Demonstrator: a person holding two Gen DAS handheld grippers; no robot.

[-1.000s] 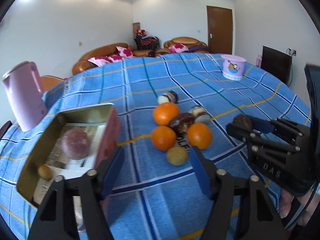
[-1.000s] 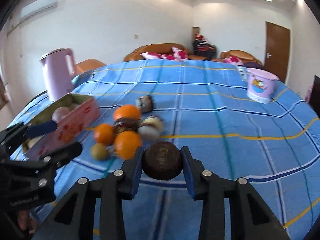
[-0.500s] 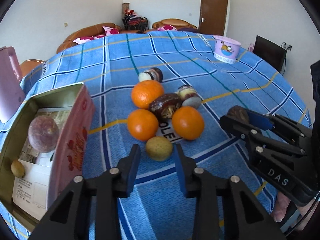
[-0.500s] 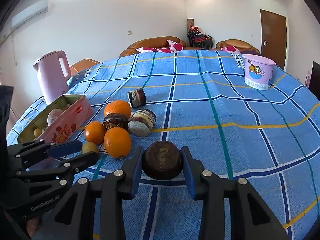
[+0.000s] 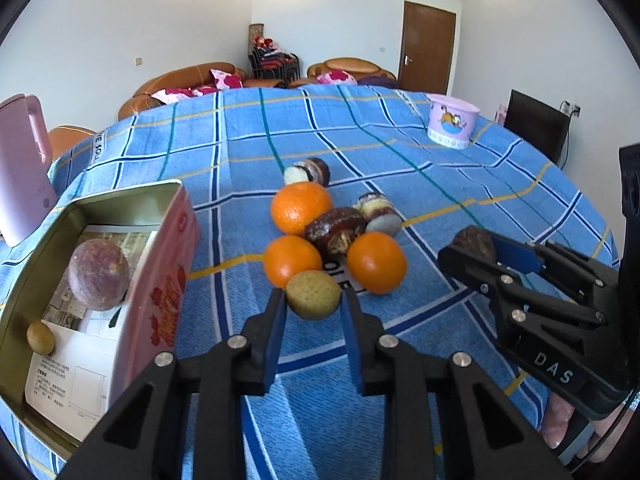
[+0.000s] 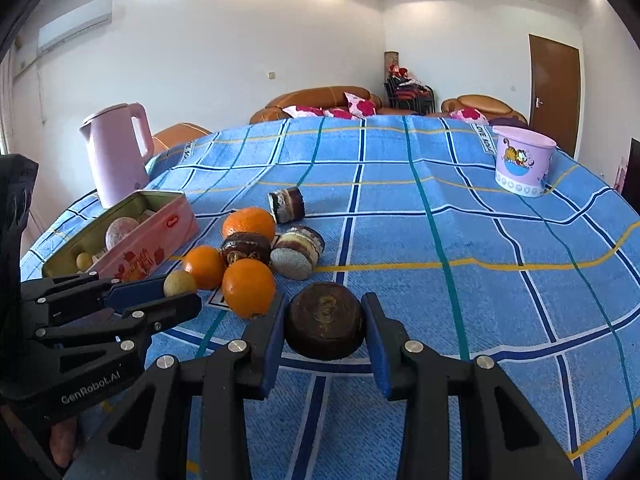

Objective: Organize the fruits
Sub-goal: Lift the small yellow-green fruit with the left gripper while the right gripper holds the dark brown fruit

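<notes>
1. Left gripper (image 5: 313, 300): fingers drawn in against both sides of the small yellow-green fruit (image 5: 313, 294), clamped on it or very nearly so. The fruit sits at 6 o'clock of the fruit pile, touching the near-left orange (image 5: 292, 261).
2. Right gripper (image 6: 325, 322): clamped on the dark brown round fruit (image 6: 325, 321), held just above the blue checked cloth of the worktop (image 6: 460, 240) (whether it touches the cloth cannot be told).
3. Tin (image 5: 182, 216): open, at 9 o'clock of the pile, already holding a purple round fruit (image 5: 98, 275) and a small green one (image 5: 40, 337) on printed paper.
4. Risk, slip: the small fruit is round and held only near the fingertips; a quick lift or a loose squeeze could let it pop forward out of the grip.
5. Risk, scatter: three oranges, the near-right orange (image 5: 376, 262) among them, and a dark glossy piece (image 5: 335, 231) lean on one another; pulling the small fruit away may nudge the near-left orange and set the pile rolling across the cloth.
6. Risk, collision: the two grippers work near each other (right one at 3 o'clock in the left view); a swing toward the tin could knock fingers together or strike the tin wall.
7. Risk, overshoot: the pink kettle (image 6: 116, 152) stands just behind the tin; a high, fast carry could bump it.
</notes>
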